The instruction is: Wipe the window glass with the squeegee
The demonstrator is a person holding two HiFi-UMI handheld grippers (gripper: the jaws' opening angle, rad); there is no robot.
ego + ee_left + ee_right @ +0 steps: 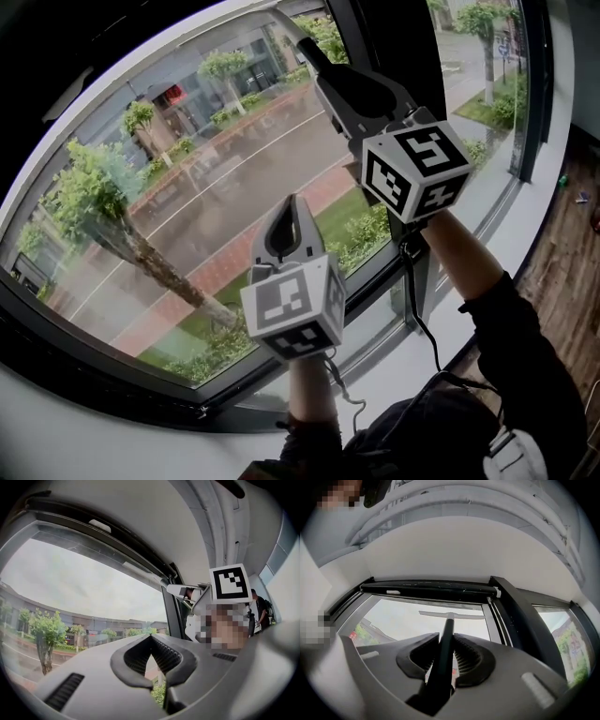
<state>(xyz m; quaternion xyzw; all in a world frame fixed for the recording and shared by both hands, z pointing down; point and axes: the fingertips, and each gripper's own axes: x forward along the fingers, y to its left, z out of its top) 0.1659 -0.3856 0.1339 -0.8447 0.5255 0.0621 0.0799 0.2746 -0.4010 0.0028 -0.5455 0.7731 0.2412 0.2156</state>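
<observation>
Two grippers: left gripper [292, 202], right gripper [325, 77]; two marker cubes [292, 309], one per gripper; one squeegee [451, 615]; two window panes: big pane [187, 187], narrow pane [478, 84] beside it; two cables [419, 314], one under each gripper; trees [89, 192] outside: at least four

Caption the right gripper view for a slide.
Right gripper shut on the black-handled squeegee with a pale blade, raised near the top of the window glass.

Leafy green roadside tree [89, 192]; wet grey asphalt road [234, 164]; red-brick paved footpath [211, 272]; white window sill [94, 441]; dark wood-plank floor [562, 244], far right; low grey building [89, 625], outdoors.
</observation>
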